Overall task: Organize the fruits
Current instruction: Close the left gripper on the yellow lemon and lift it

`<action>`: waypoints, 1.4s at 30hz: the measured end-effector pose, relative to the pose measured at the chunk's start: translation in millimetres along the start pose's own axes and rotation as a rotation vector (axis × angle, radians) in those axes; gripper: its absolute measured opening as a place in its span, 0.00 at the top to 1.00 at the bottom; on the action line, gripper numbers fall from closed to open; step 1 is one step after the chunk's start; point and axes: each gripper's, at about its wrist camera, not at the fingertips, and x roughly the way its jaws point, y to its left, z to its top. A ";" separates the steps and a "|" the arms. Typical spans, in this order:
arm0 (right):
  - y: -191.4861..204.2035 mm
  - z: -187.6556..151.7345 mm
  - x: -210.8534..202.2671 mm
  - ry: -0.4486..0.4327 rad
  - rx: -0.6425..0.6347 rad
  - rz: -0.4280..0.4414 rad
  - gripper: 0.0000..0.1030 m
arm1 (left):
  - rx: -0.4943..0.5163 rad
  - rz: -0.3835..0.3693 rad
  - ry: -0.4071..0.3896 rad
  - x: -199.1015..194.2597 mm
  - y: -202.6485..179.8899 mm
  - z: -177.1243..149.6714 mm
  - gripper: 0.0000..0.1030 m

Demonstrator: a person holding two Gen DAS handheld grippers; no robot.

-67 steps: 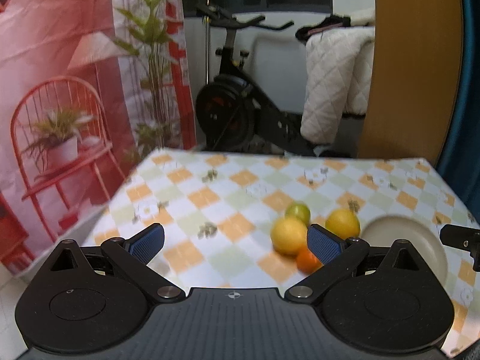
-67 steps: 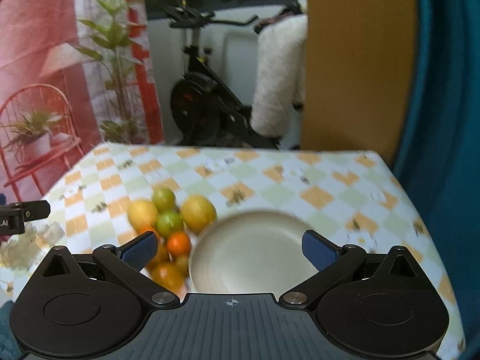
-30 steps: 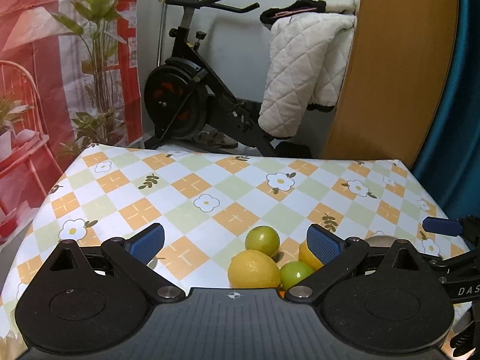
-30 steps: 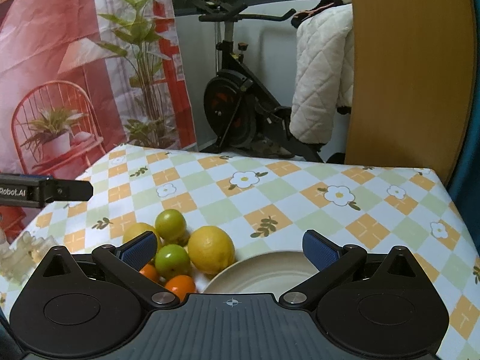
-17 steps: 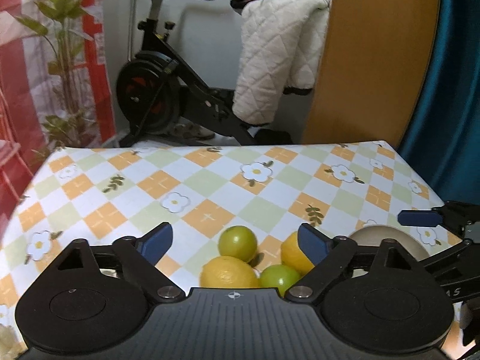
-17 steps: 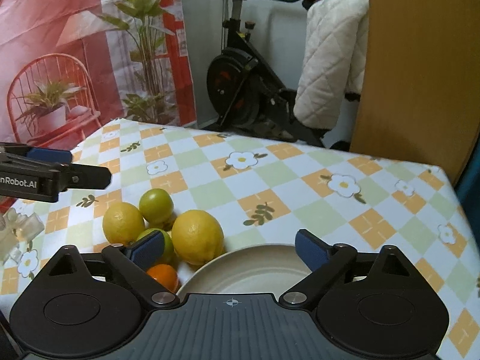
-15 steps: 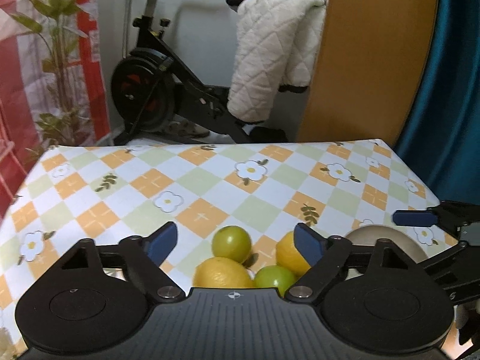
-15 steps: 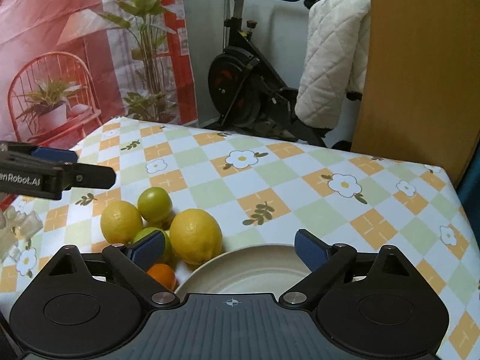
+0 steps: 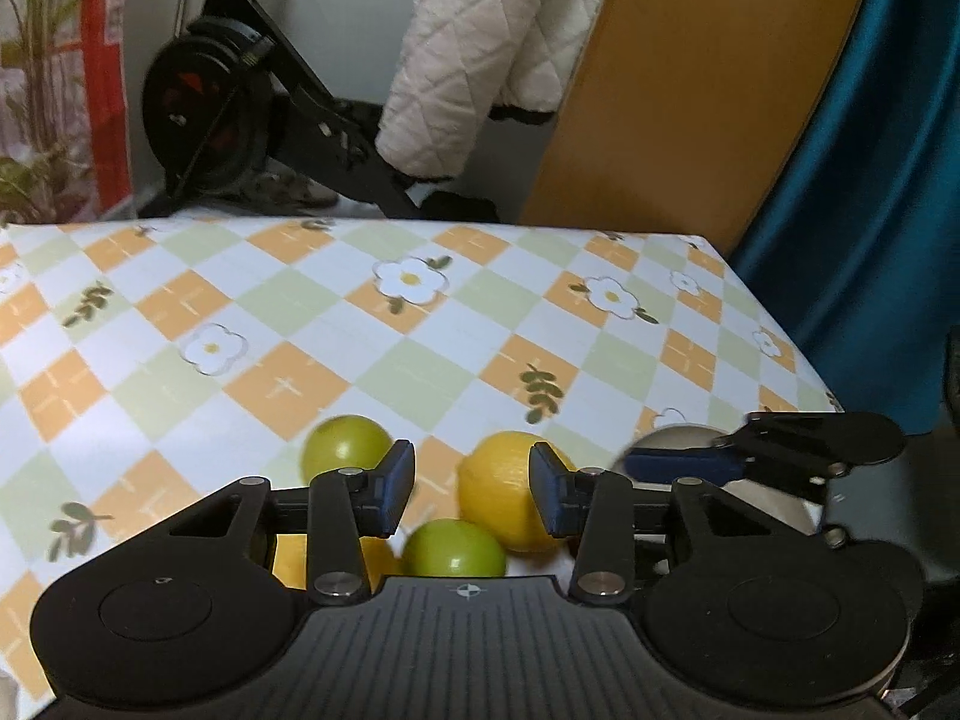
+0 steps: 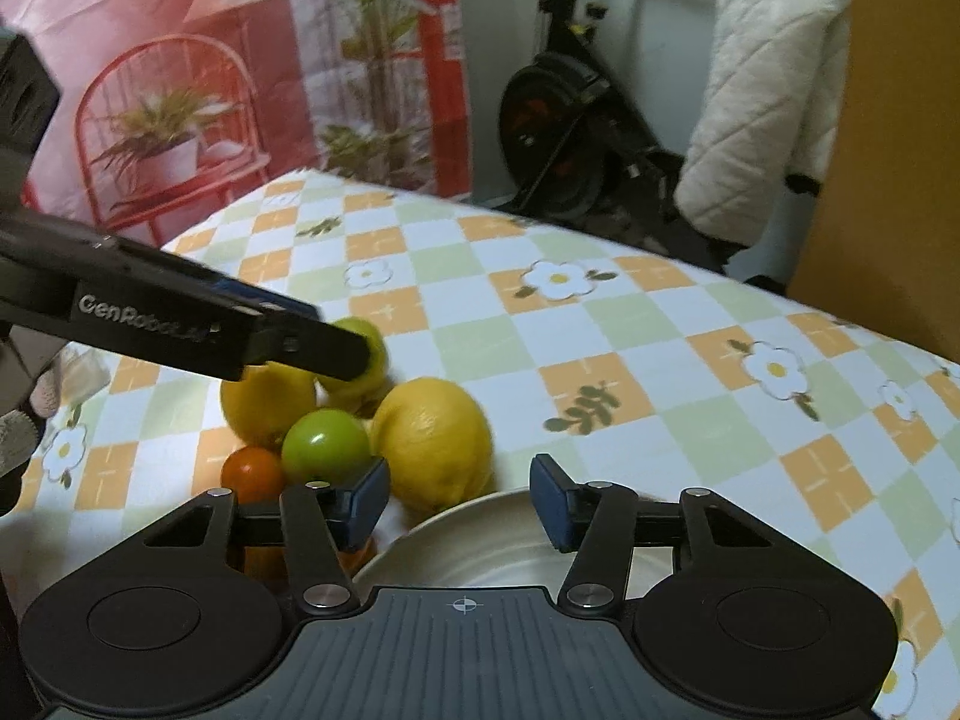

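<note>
A pile of fruit lies on the flowered checked tablecloth (image 10: pixel 600 324): a big lemon (image 10: pixel 432 441), a second yellow fruit (image 10: pixel 264 402), two green fruits (image 10: pixel 327 447), and a small orange one (image 10: pixel 252 474). A beige plate (image 10: pixel 480 546) touches the pile's right side. My right gripper (image 10: pixel 457 501) hovers low over the plate's rim and the big lemon; its jaws are closing, with nothing pressed between them. My left gripper (image 9: pixel 473 495) hangs over the lemon (image 9: pixel 498 492) and a green fruit (image 9: pixel 453 549), its jaws closing too, the pads touching nothing. Its finger (image 10: pixel 300 345) covers the far green fruit.
Behind the table stand an exercise bike (image 9: pixel 222 96), a white quilted cover (image 9: pixel 492 48), a wooden panel (image 9: pixel 708 90) and a teal curtain (image 9: pixel 870 210). The table's right edge (image 9: pixel 780 330) is close to the plate (image 9: pixel 678 438).
Both grippers have sunk and tilted down toward the fruit pile. Their jaws have narrowed a lot. In the right wrist view the left gripper now reaches over the pile.
</note>
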 end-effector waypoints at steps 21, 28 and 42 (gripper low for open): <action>-9.2 4.1 31.6 0.023 0.029 0.075 0.51 | -0.099 -0.098 0.069 38.5 5.1 -0.6 0.45; -12.1 2.9 31.8 0.006 0.067 0.080 0.52 | -0.056 -0.091 0.070 40.6 -4.2 -2.9 0.47; -6.6 2.2 8.3 -0.056 0.095 0.059 0.53 | -0.041 -0.099 0.026 18.7 -14.5 -1.7 0.48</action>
